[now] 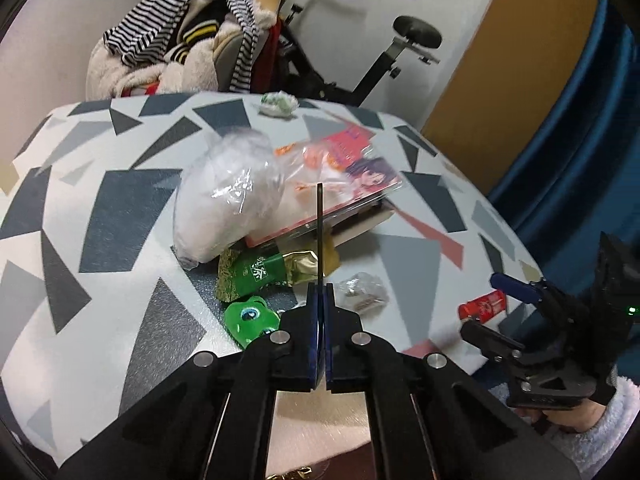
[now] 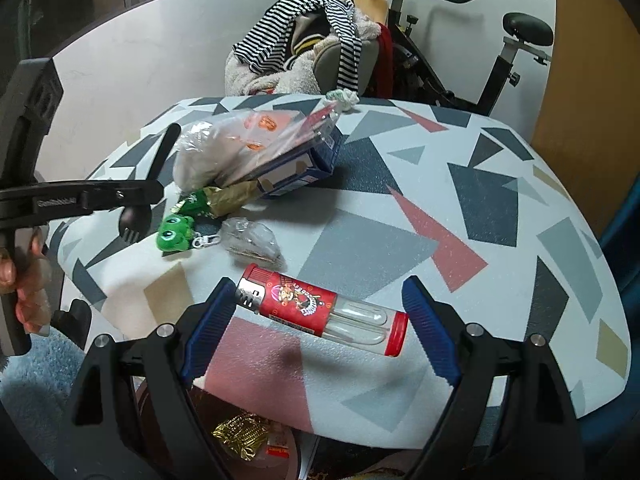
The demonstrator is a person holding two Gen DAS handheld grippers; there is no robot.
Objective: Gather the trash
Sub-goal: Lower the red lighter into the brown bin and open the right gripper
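Trash is only partly collected: most items sit on the patterned surface (image 1: 120, 340), grouped near its centre. L gripper (image 1: 320, 290): fingers clenched on a thin black plastic spork (image 1: 320, 224), held upright above the pile and clear of the surface; judged to be the item in hand, not yet dropped. R gripper (image 2: 318, 284): fingers released, spread wide to either side of a red lighter-shaped tube (image 2: 320, 312) lying near the front edge; pad contact cannot be confirmed, so treat the tube as not yet gripped. Below the front edge, a container w/ a gold wrapper (image 2: 240, 436) and other scraps is visible; judged to be the bin, so some trash is already in. Left to clear, approx. front to back: small crumpled clear wrapper (image 1: 362, 292), green tea packet (image 1: 256, 276), large clear plastic bag (image 1: 228, 200) leaning on a pink-covered box (image 1: 352, 164), and a green-white wad (image 1: 278, 104) at the far edge. Green frog keychain (image 1: 250, 318) is prob. not trash. Est. progress: early to mid stage.
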